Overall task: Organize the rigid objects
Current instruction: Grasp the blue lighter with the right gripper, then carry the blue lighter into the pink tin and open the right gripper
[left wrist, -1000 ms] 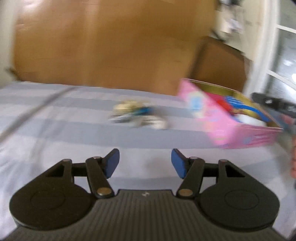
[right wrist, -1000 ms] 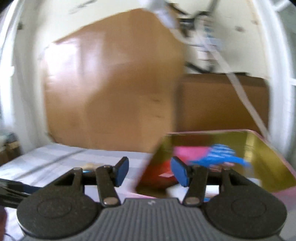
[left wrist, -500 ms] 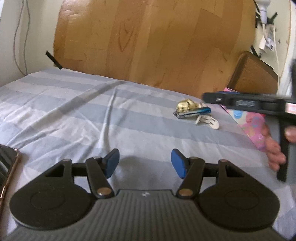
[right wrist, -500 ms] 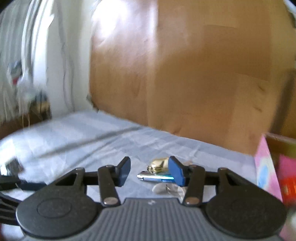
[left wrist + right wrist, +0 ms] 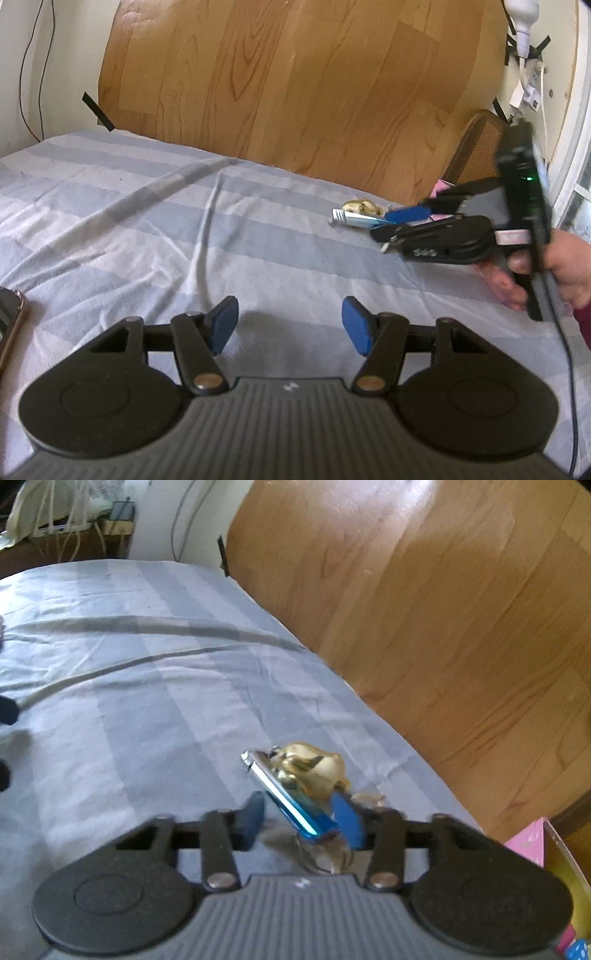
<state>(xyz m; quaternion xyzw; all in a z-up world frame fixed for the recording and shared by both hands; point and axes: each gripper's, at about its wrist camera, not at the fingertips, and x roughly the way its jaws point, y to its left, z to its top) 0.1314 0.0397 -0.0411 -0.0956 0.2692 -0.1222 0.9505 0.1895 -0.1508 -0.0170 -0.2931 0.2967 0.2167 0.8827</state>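
1. Left wrist view: the left hand-held gripper hangs over the striped bed sheet with its blue pads wide apart and nothing between them. Far to the right, the nail clipper lies on the sheet with a gold trinket just behind it. The right hand-held gripper, borne by a hand, reaches in from the right with its tips at the clipper's blue end. A phone shows at the left edge, and a wood-grain board stands behind the bed.

2. Right wrist view: the right hand-held gripper has its jaws closing, with the blue end of the nail clipper between them; the clipper rests against the right pad, while the left pad stands clear of it. The clipper tilts up to the far left, its silver tip beside the gold trinket. A pink box sits at the near right edge
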